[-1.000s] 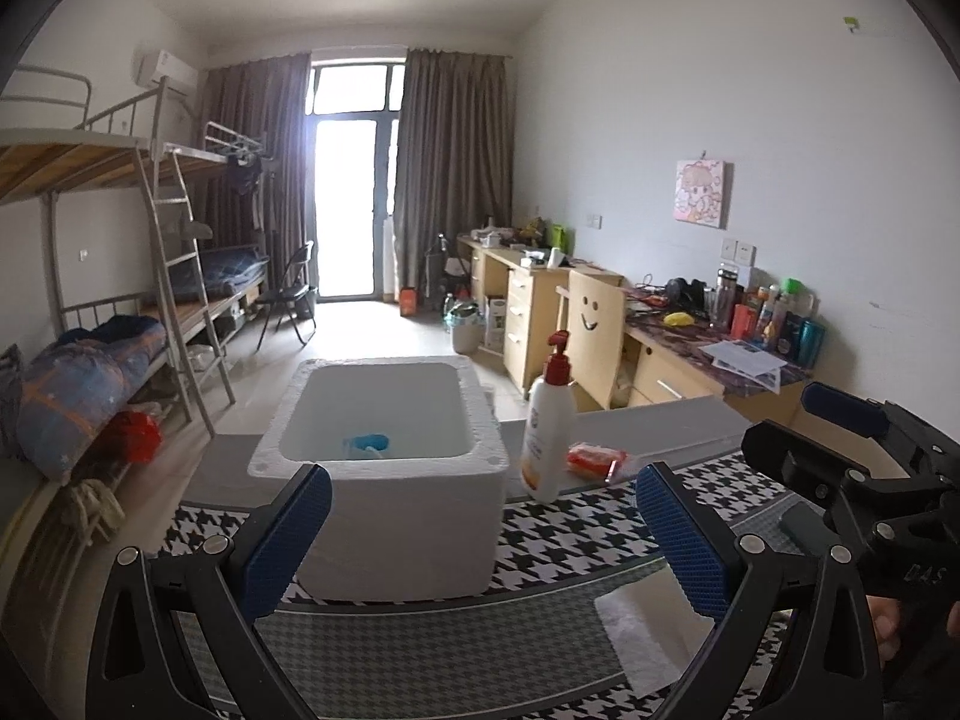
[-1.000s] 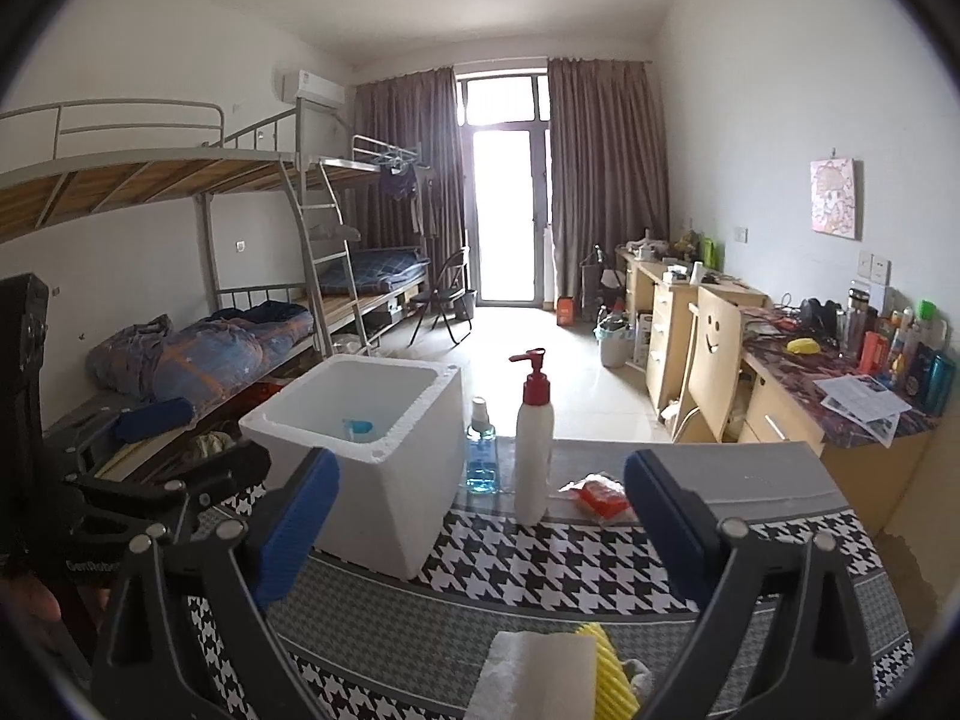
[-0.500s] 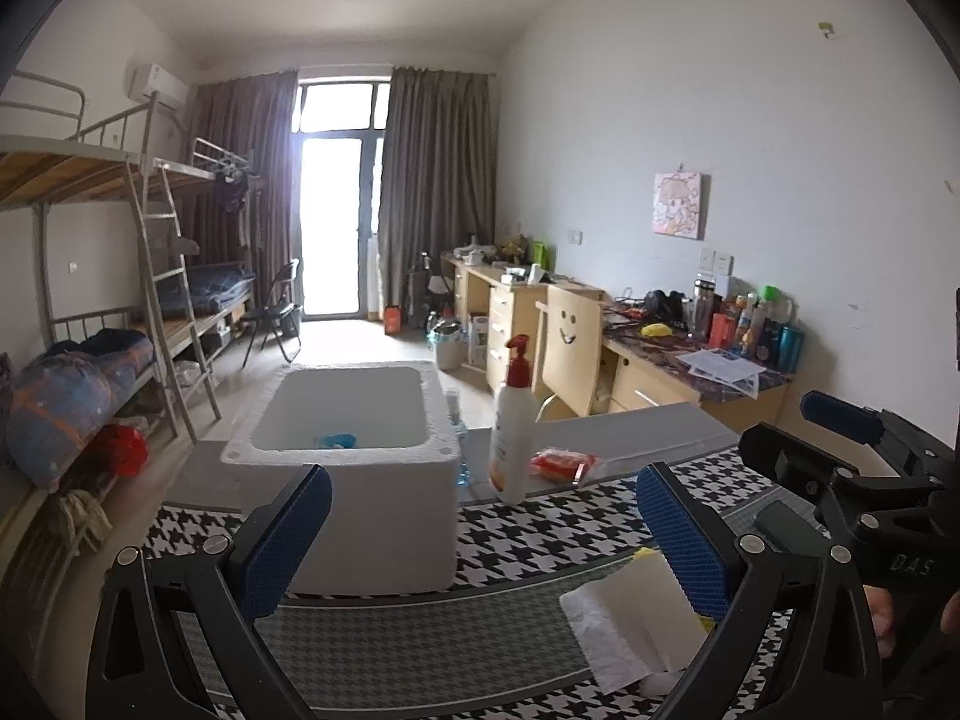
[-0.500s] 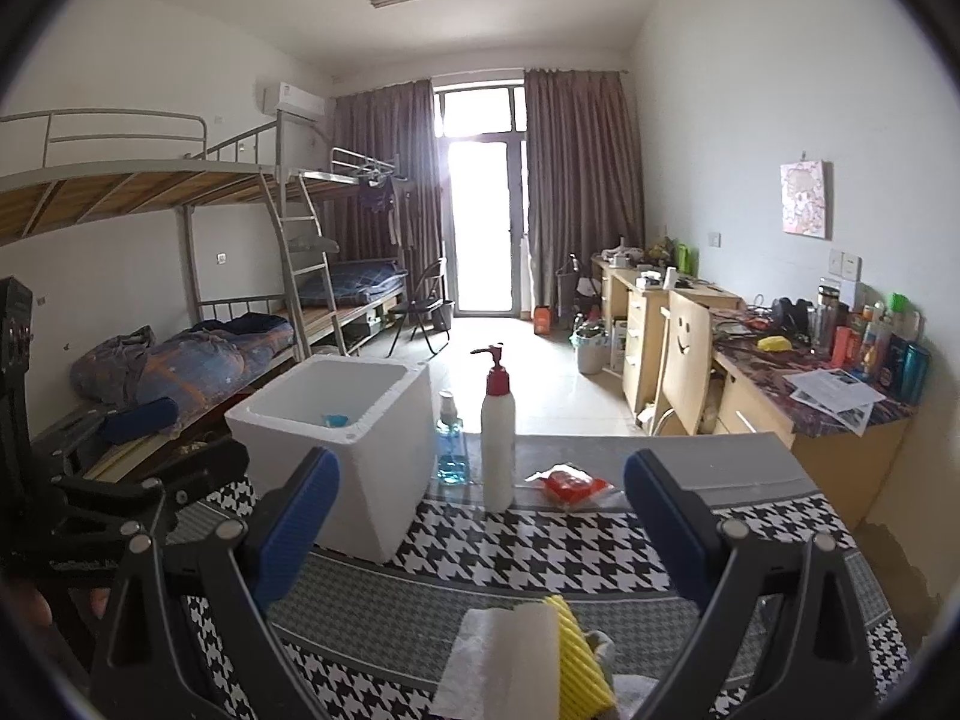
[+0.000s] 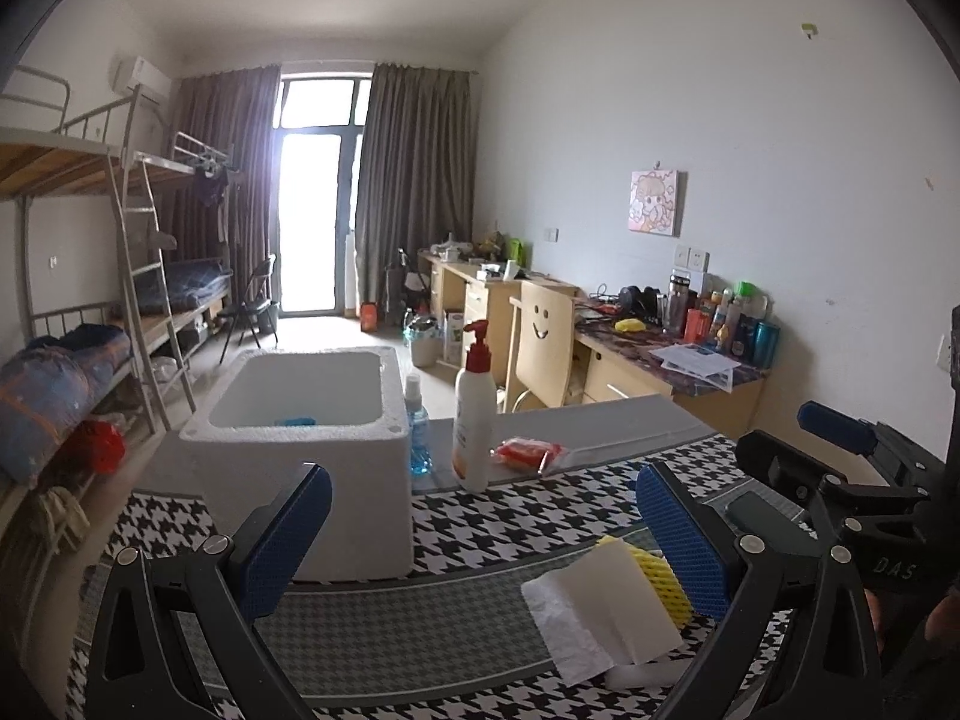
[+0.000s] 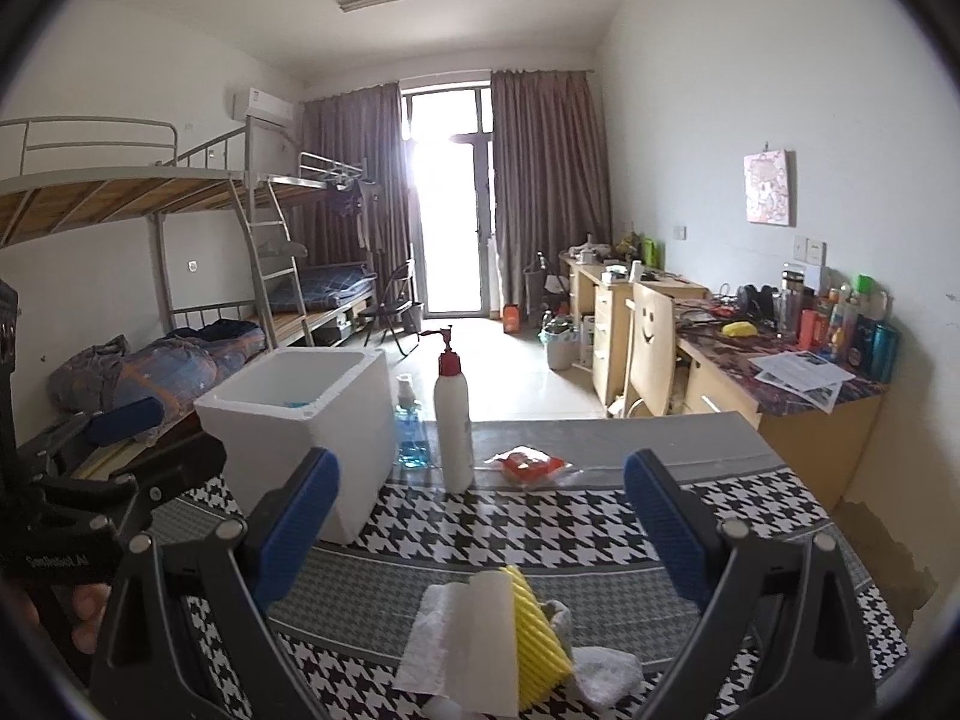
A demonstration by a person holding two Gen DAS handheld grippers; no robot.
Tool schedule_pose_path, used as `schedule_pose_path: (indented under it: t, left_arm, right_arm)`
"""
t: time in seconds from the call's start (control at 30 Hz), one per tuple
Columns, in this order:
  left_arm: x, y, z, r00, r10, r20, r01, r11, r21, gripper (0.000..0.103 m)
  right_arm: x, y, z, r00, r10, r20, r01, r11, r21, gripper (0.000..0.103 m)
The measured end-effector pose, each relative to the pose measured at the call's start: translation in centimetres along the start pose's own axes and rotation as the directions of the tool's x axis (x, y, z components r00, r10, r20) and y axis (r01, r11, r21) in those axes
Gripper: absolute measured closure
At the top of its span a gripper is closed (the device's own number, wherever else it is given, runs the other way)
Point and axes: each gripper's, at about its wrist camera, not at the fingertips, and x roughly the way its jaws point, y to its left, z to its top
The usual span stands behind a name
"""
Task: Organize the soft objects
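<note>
Both claws are hanging above the near edge of the bench covered in a black-and-white houndstooth cloth (image 6: 600, 528), each spread wide and gripping nothing. The left claw (image 5: 480, 540) is facing the open white foam box (image 5: 312, 432), which is standing at the far left of the bench, probably as the bin for the soft things; a small blue item (image 5: 294, 421) is already lying inside it. The right claw (image 6: 480, 534) is hovering directly over the loose pile at the near edge: a crumpled white paper towel (image 6: 444, 642), a yellow ribbed foam sleeve (image 6: 537, 630) and white foam wrap (image 6: 606, 675), all touching. That framing suggests the pile is the right claw's next pick. A tall white pump bottle with a red top (image 6: 453, 414) and a small blue spray bottle (image 6: 411, 432) are standing beside the box, clear of the pile.
</note>
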Motion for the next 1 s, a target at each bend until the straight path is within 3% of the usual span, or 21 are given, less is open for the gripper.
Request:
schedule_pose_path:
  t: [0.37,1.0]
  left_arm:
    - [0.1,-1.5,-1.5,0.998,-0.051,-0.023,0.051,0.999,0.008,0.001]
    - [1.0,-2.7,-3.3,0.995,-0.078,-0.060,0.079,0.997,0.015,0.001]
  right_arm:
    - [-0.8,-1.2,-1.3,0.999,-0.034,-0.005,0.034,0.999,0.015,0.005]
    - [-1.8,-2.4,-3.6,0.996,-0.085,-0.015,0.085,0.996,0.022,0.005]
